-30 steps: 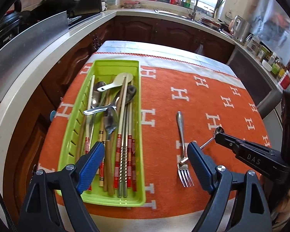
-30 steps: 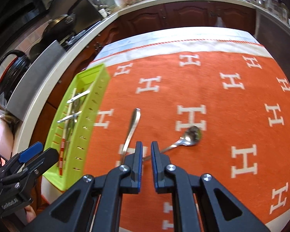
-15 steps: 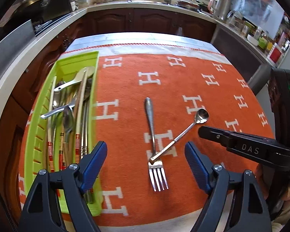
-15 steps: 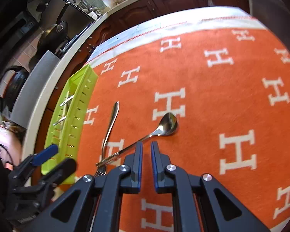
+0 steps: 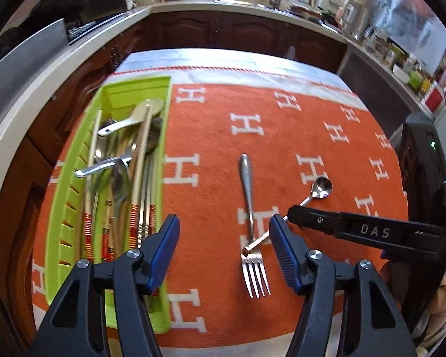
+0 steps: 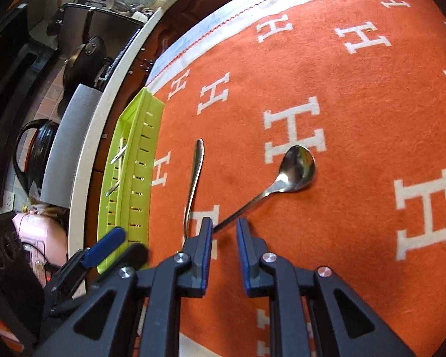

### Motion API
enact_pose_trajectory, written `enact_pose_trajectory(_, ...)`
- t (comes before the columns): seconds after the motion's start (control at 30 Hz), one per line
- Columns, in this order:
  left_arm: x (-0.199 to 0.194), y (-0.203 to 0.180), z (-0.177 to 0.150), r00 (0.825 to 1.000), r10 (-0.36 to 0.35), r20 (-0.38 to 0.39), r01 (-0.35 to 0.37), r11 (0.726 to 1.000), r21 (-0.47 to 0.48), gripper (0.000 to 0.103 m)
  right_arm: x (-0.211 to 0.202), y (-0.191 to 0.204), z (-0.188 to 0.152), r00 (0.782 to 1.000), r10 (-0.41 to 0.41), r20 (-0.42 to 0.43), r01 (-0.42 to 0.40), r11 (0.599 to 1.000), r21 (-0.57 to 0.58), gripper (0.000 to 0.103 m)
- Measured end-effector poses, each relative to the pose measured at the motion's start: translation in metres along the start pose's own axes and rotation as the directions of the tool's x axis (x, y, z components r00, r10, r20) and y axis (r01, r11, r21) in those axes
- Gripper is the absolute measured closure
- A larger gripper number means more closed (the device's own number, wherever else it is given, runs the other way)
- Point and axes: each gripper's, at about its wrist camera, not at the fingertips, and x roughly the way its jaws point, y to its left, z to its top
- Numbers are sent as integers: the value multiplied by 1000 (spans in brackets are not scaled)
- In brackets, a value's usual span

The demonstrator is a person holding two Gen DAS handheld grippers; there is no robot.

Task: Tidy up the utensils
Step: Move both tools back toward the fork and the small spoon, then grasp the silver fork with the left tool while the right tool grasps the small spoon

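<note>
A steel fork (image 5: 249,208) lies on the orange cloth (image 5: 282,136), tines toward me. A small spoon (image 5: 319,189) lies slantwise, its handle end resting on the fork's neck. A green utensil tray (image 5: 59,214) on the left holds several spoons and chopsticks. My left gripper (image 5: 223,255) is open, hovering near the fork's tines. My right gripper (image 6: 224,238) is open a little, its fingers either side of the spoon's (image 6: 294,166) handle, low over the cloth. The fork (image 6: 194,178) lies just left of it.
The cloth covers a table whose front edge (image 5: 252,348) is close to me. The tray (image 6: 133,172) sits near the table's left edge. Kitchen counters, dark cabinets (image 5: 223,29) and a stove with a pan (image 6: 83,59) surround the table.
My right gripper has opened slightly and moved forward and down around the spoon handle. My left gripper has drifted back left, bringing the tray more into view.
</note>
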Motion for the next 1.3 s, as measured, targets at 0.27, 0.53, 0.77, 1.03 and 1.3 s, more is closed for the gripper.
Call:
enact_pose_trajectory(0.27,-5,29,2,1000,-25,16,26,995,-98,42,10,23,14,985,-169,42,171,984,-58,87)
enact_pose_trajectory(0.53,0,35,0,999,-42,18,44,992,-121,42,26,52,17,933,-340,117,357,912,-200,88)
enact_pose_trajectory(0.77,2,28,3,998,-59,11,60,994,-92,43,18,36,25,957,-276,90,287,946,-150,101)
enact_pose_trajectory(1.03,21,-11,5,990,-125,-69,125,992,1,66,-14,6,24,985,-149,82,155,985,-69,101)
enact_pose_trajectory(1.3,64,-28,3,978,-93,-189,92,996,-13,82,-30,-11,22,992,-95,85,99,994,-44,101)
